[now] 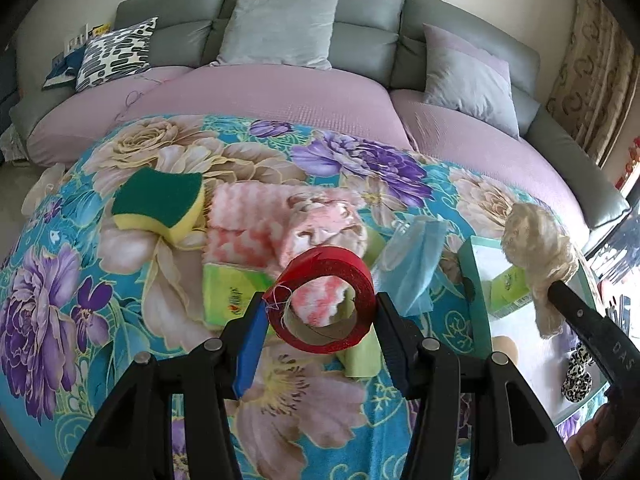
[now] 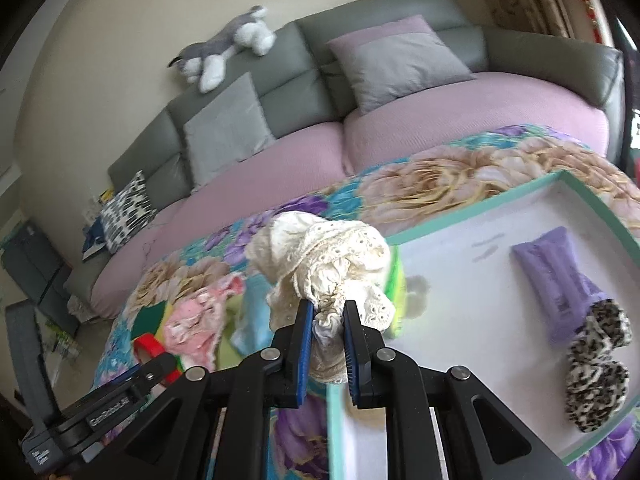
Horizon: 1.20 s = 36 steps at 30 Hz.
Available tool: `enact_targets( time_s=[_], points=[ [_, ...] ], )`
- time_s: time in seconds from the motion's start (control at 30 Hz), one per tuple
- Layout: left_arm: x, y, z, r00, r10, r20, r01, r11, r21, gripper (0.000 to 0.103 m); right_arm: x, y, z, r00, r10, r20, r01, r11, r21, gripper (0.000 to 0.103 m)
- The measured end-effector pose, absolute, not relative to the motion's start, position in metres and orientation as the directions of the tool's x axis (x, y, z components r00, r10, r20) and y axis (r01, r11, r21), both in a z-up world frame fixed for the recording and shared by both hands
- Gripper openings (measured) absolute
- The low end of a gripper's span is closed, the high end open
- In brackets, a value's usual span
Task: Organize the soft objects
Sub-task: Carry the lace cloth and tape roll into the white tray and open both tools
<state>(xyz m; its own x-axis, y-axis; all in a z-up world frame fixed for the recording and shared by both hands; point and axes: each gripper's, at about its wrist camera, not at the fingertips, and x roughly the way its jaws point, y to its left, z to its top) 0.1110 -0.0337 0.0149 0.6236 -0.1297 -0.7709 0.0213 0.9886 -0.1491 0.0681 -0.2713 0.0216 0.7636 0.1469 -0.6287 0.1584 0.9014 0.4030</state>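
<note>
On the floral cloth (image 1: 120, 248) before the sofa (image 1: 360, 12): soft things lie in a heap, a tray to one side.
Left claw (image 1: 320, 312): pinching a red tape roll (image 1: 324, 300) between its 2 blue-padded fingers, roll on edge and lifted off the cloth, its open core facing the camera.
Beyond the left claw: pink towel (image 1: 256, 220) just behind the roll; green-and-yellow sponge (image 1: 160, 204) further to its left, touching the towel; blue cloth (image 1: 412, 264) to the right of the roll.
Under the left claw: green tissue packet (image 1: 228, 288), partly hidden by the left finger.
Right claw (image 2: 328, 320): pressed nearly together on a cream lace cloth (image 2: 320, 252), which bunches above the 2 fingers and hangs clear of the table.
Right of the right claw: teal-rimmed white tray (image 2: 472, 204), holding a purple packet (image 2: 552, 268) and a leopard-print scrunchie (image 2: 596, 376) that touch each other.
Behind the lace cloth: a green packet (image 2: 398, 292), mostly hidden, at the tray's near edge.
Left of the right claw: the other claw with its red roll, low in the right wrist view.
Far beyond: plush dog (image 2: 228, 52) on the sofa back.
</note>
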Motion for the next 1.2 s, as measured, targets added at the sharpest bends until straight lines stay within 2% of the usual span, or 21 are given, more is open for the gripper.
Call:
enact_targets(
  time_s=[0.3, 0.67, 1.0, 1.2],
  points=[
    [0.113, -0.066, 0.024, 0.622, -0.156, -0.767, 0.089, 0.988, -0.129, 0.055, 0.062, -0.306, 0.024, 0.776, 0.073, -0.627, 0.244, 0.881, 0.405, 0.016],
    [0.12, -0.147, 0.045, 0.626, -0.269, -0.732, 0.304, 0.949, -0.088, 0.055, 0.05, -0.346, 0.025, 0.776, -0.043, -0.629, 0.355, 0.854, 0.38, 0.016],
    [0.127, -0.211, 0.018, 0.567, -0.313, -0.761, 0.441, 0.897, -0.04, 0.055, 0.027, -0.384, 0.036, 0.75, -0.24, -0.616, 0.494, 0.823, 0.281, 0.016],
    [0.142, -0.216, 0.002, 0.565, -0.305, -0.767, 0.432, 0.901, -0.04, 0.055, 0.03, -0.387, 0.034, 0.747, -0.233, -0.623, 0.485, 0.832, 0.27, 0.016]
  ],
)
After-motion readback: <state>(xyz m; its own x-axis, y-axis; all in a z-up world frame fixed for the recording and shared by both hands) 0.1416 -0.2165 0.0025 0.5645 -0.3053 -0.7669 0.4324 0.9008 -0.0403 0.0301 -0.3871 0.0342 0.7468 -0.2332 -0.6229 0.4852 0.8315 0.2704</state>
